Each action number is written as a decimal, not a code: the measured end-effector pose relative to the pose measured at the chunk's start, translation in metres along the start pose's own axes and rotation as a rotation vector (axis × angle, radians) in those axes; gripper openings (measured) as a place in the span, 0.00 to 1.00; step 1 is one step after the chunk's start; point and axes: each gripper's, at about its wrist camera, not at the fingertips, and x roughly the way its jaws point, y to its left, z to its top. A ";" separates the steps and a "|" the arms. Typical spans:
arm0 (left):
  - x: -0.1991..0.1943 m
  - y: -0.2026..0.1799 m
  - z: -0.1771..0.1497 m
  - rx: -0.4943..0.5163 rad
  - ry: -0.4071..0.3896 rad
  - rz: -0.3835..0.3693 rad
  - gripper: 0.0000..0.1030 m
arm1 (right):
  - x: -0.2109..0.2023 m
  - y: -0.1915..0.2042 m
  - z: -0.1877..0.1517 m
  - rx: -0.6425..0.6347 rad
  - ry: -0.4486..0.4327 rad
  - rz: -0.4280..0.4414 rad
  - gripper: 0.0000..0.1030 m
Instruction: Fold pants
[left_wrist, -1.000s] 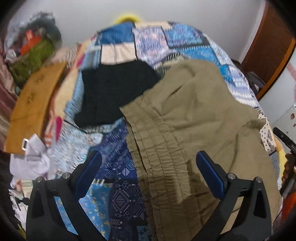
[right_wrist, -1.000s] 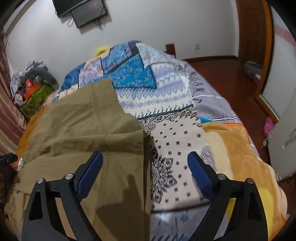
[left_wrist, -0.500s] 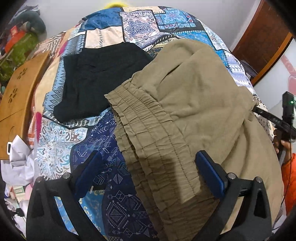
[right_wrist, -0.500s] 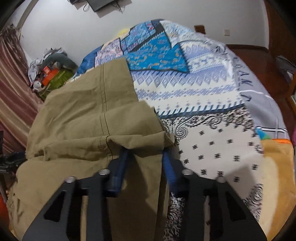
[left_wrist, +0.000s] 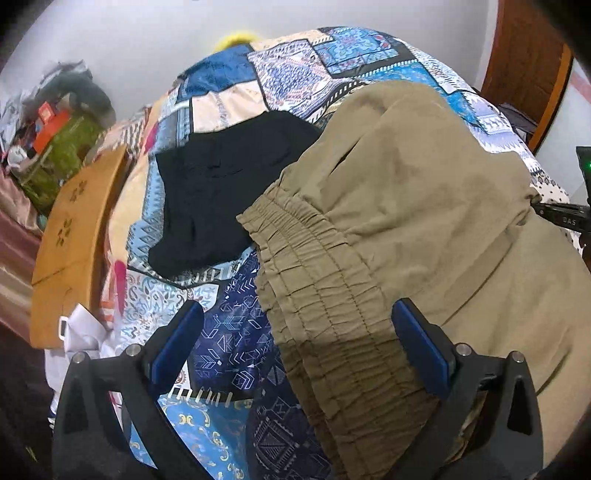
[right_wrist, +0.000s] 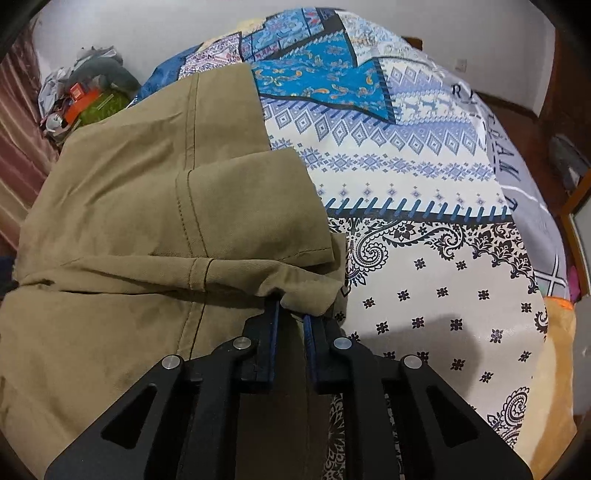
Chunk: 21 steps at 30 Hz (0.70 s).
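Olive-green pants (left_wrist: 406, 206) lie on a patterned patchwork bedspread (left_wrist: 236, 347), folded over in loose layers. Their gathered elastic waistband (left_wrist: 314, 295) runs between my left gripper's fingers. My left gripper (left_wrist: 295, 332) is open above the waistband, touching nothing. In the right wrist view the pants (right_wrist: 147, 206) fill the left half. My right gripper (right_wrist: 291, 314) is shut on a folded corner of the pants near the hem edge. The right gripper also shows at the far right of the left wrist view (left_wrist: 561, 218).
A folded black garment (left_wrist: 221, 192) lies on the bed left of the pants. A wooden board (left_wrist: 74, 236) and white cloth (left_wrist: 85, 332) sit at the bed's left edge. Clutter (right_wrist: 85, 99) is piled by the wall. A wooden door (left_wrist: 528, 66) stands at right.
My right gripper closed from wide open onto the pants' folded corner. My left gripper stayed open while its view shifted over the waistband.
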 end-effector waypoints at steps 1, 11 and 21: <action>0.003 0.002 0.001 -0.004 0.008 -0.005 1.00 | -0.001 0.000 0.000 0.004 0.004 -0.009 0.10; -0.006 0.010 0.006 -0.025 0.082 -0.131 0.96 | -0.042 0.003 0.001 -0.008 0.016 -0.044 0.45; -0.020 0.020 0.035 -0.077 0.014 -0.119 0.96 | -0.058 -0.005 0.034 0.088 -0.140 -0.006 0.55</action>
